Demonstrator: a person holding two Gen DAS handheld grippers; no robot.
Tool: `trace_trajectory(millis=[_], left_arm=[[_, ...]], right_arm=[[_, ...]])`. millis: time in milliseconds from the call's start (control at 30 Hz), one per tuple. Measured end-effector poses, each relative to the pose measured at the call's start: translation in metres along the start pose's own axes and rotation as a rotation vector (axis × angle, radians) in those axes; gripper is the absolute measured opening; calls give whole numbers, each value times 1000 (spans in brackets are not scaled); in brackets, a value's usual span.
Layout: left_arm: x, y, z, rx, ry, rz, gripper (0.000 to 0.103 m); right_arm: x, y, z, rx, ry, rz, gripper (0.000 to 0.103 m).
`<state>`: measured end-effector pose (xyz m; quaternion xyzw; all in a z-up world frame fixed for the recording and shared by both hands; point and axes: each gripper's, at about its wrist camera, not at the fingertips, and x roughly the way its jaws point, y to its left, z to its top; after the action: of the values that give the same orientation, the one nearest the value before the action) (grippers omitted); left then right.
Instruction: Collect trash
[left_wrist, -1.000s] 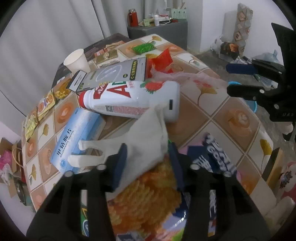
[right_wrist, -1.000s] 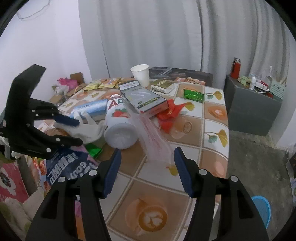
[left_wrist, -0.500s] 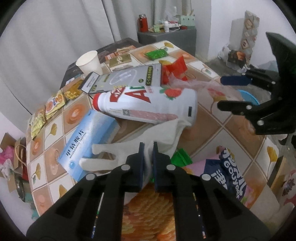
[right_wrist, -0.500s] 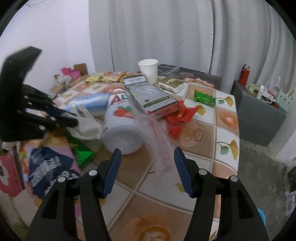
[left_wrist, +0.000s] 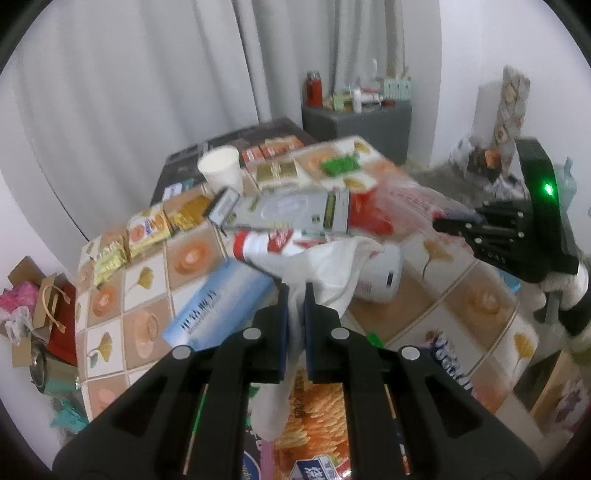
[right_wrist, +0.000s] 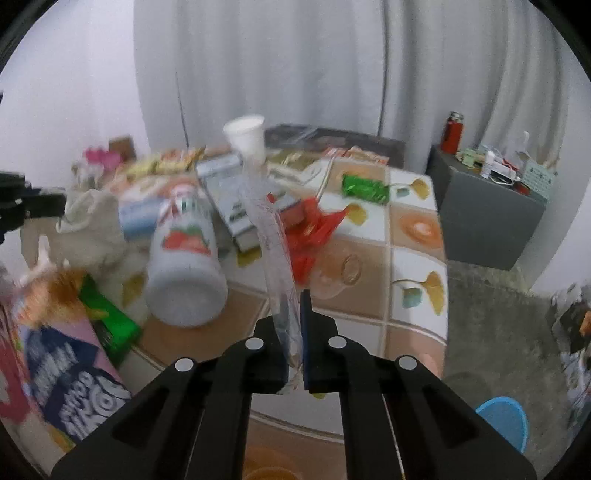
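Note:
My left gripper (left_wrist: 295, 295) is shut on a white cloth glove (left_wrist: 332, 266), which hangs lifted over the big white yoghurt bottle (left_wrist: 376, 277) lying on the tiled table (left_wrist: 476, 295). Seen from the right wrist, the glove (right_wrist: 92, 221) dangles at the left edge. My right gripper (right_wrist: 293, 314) is shut on a clear pinkish plastic bag (right_wrist: 273, 236), stretched up from the table in a thin strip. From the left wrist, that gripper (left_wrist: 443, 221) sits at the right with the bag (left_wrist: 402, 199) trailing from it. A red wrapper (right_wrist: 314, 232) lies behind the bag.
Table litter includes a paper cup (left_wrist: 221, 170), a grey flat box (left_wrist: 288, 210), a blue tissue box (left_wrist: 218, 306), a green wrapper (right_wrist: 364, 188), snack bags (left_wrist: 317, 417) and yellow packets (left_wrist: 147, 229). A grey cabinet (right_wrist: 487, 218) and blue bin (right_wrist: 506, 417) stand beyond the table edge.
The left jaws closed on the glove and raised it off the table. The right jaws, open around the plastic bag before, have closed on it and the bag is pulled taut.

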<state>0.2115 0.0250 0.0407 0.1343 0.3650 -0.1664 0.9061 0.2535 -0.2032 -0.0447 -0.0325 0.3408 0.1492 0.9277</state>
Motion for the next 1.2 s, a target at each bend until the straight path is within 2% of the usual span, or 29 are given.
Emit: trace_trajectory(millis=[100, 233, 367, 500, 600, 667, 733, 900, 1067, 1100, 1133, 1167, 1200], left_arm=[[-18, -4, 15, -25, -46, -21, 6], [-36, -29, 42, -52, -107, -135, 6], [-38, -76, 71, -40, -126, -274, 6], [-22, -138, 98, -3, -90, -407, 6], [2, -193, 117, 10, -28, -516, 6], [26, -238, 129, 16, 44, -614, 6], [53, -288, 140, 43, 102, -673, 6], [124, -403, 142, 94, 234, -745, 7], [189, -479, 125, 88, 334, -764, 8], [201, -492, 122, 89, 343, -750, 11], [210, -499, 121, 86, 347, -750, 20], [222, -508, 118, 78, 347, -748, 40], [232, -511, 117, 71, 343, -736, 51]], right_arm=[[-27, -16, 2, 62, -53, 3, 5], [-78, -51, -9, 197, -140, 9, 5], [-125, -91, -36, 319, -194, -46, 5], [-168, -142, -81, 465, -202, -125, 5], [-188, -182, -118, 593, -192, -171, 5], [-200, -208, -147, 693, -188, -205, 5], [-206, -234, -177, 797, -178, -242, 5], [-195, -283, -235, 1009, -124, -263, 5], [-161, -327, -277, 1166, -56, -240, 5], [-153, -336, -281, 1182, -43, -239, 5], [-145, -343, -285, 1195, -31, -236, 5], [-134, -352, -292, 1213, -18, -225, 9], [-125, -361, -296, 1229, -6, -223, 9]])
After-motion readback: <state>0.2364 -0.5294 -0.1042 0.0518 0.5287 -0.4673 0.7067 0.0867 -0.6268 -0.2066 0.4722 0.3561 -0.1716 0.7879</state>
